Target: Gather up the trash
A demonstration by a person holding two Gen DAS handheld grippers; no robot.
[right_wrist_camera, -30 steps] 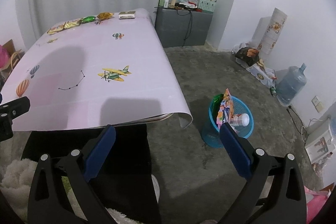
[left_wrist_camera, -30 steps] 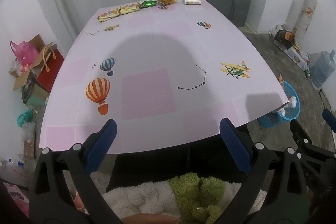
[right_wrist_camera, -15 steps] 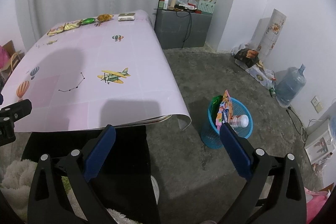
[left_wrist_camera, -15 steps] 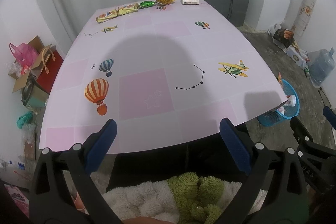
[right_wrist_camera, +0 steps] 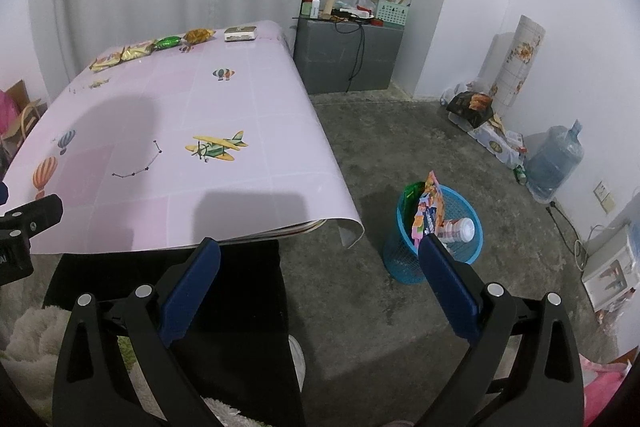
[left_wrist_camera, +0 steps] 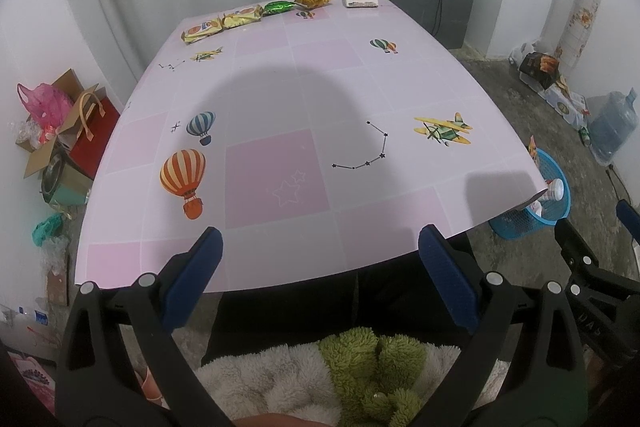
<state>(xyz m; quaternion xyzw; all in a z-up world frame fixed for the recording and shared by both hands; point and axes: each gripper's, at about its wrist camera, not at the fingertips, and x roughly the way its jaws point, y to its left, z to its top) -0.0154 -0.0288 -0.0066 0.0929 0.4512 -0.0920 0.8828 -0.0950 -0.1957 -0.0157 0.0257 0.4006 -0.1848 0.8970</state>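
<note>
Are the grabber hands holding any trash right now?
No. The left gripper and the right gripper are both open and empty.

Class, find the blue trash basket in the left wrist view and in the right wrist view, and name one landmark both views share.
Left wrist view: the basket sits at the right edge, on the floor, partly hidden behind the table's near right corner.
Right wrist view: the basket stands in full sight right of centre, on the floor beside that corner.
Shared landmark: the yellow plane print on the tablecloth.
</note>
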